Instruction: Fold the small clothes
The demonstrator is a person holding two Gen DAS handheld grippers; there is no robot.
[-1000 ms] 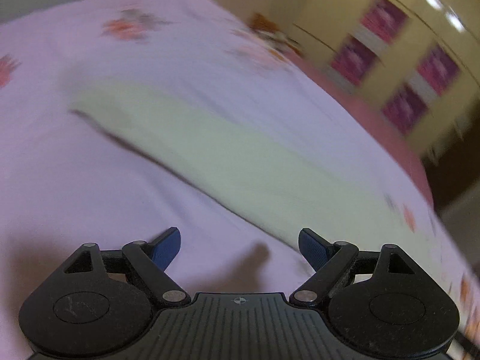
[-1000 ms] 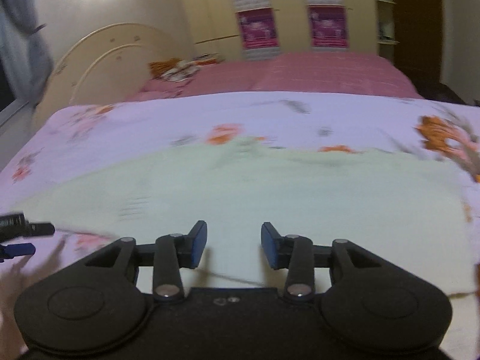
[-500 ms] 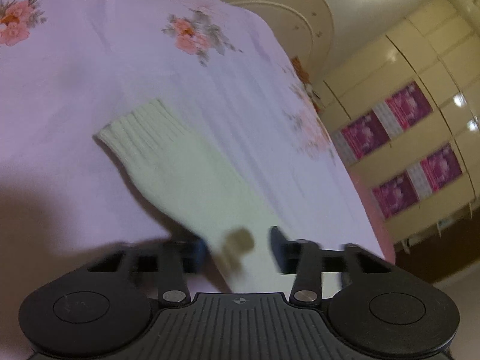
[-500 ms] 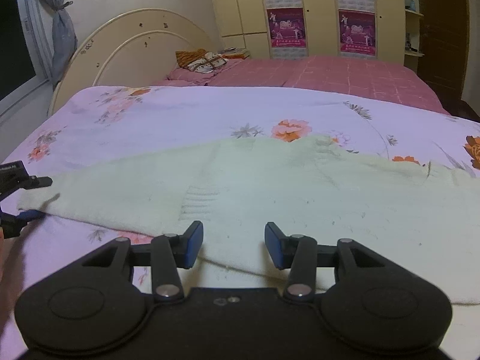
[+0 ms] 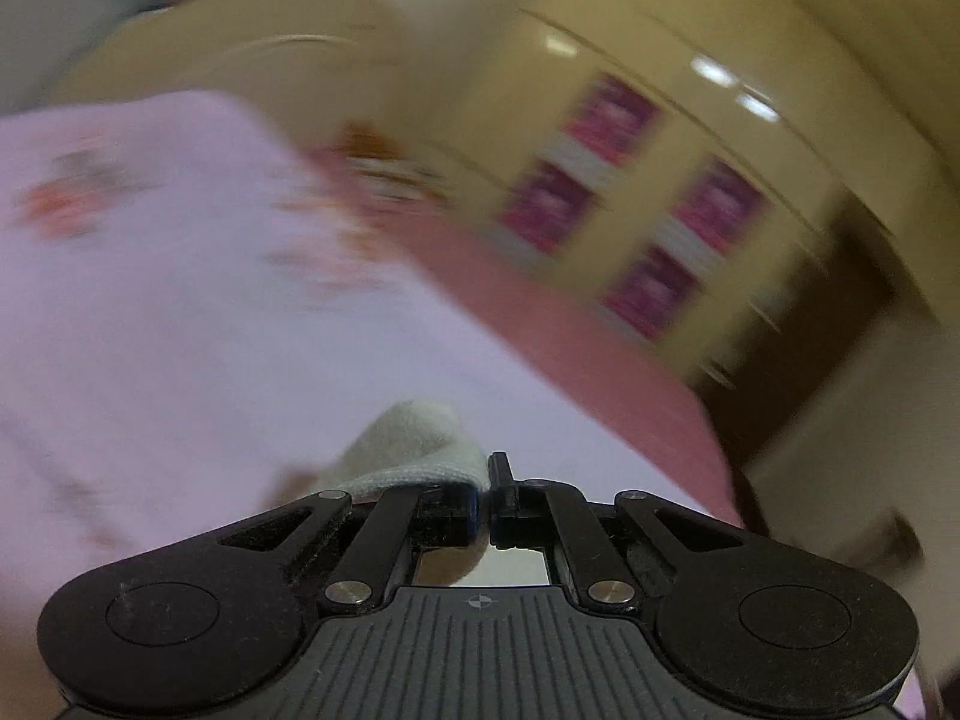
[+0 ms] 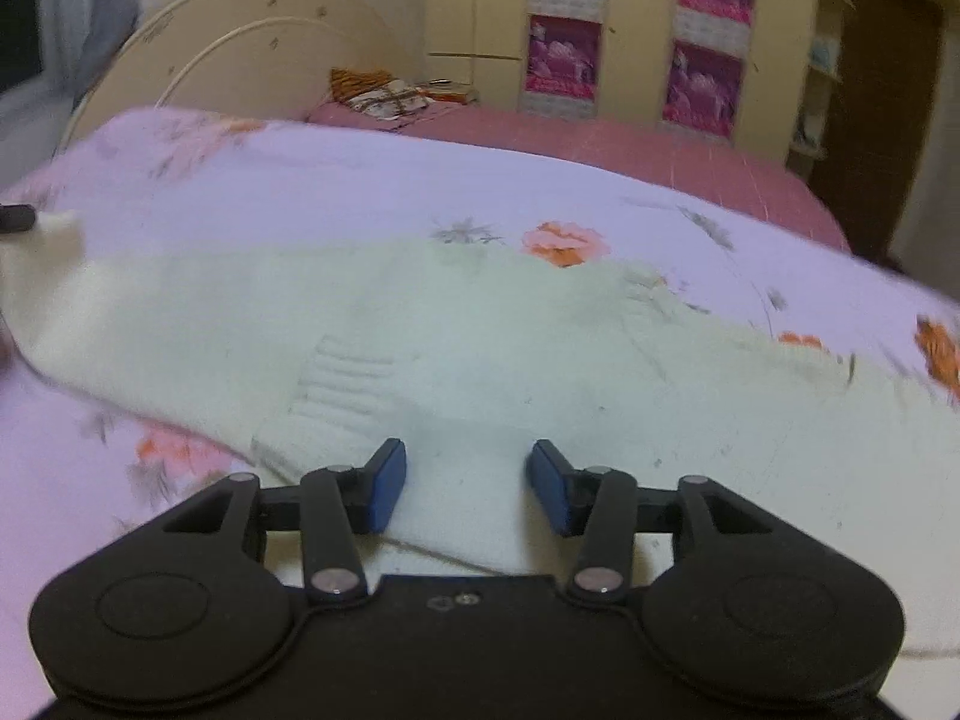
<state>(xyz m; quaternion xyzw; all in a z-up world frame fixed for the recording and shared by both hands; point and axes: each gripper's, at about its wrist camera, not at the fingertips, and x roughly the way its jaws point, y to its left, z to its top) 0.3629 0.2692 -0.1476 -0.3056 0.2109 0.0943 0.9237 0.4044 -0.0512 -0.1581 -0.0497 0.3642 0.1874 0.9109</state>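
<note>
A pale cream knitted sweater (image 6: 480, 348) lies spread across the lilac flowered bedspread (image 6: 300, 192). My left gripper (image 5: 485, 483) is shut on the sweater's sleeve cuff (image 5: 414, 444), which bunches up over its left finger; that view is blurred. In the right wrist view the lifted cuff (image 6: 57, 225) shows at the far left edge, with the left gripper's dark tip beside it. My right gripper (image 6: 465, 483) hovers low over the sweater's near hem with its blue pads (image 6: 384, 483) apart and nothing pinched between them.
A pink bedspread (image 6: 600, 144) covers the far side of the bed, with a small patterned bundle (image 6: 390, 93) by the cream arched headboard (image 6: 240, 42). Yellow wardrobes with magenta posters (image 6: 702, 84) stand behind. A dark doorway (image 6: 882, 90) is at the right.
My left gripper went from wide open over the sleeve to shut on the cuff and swung up and away with it. The right gripper moved closer to the hem, still open.
</note>
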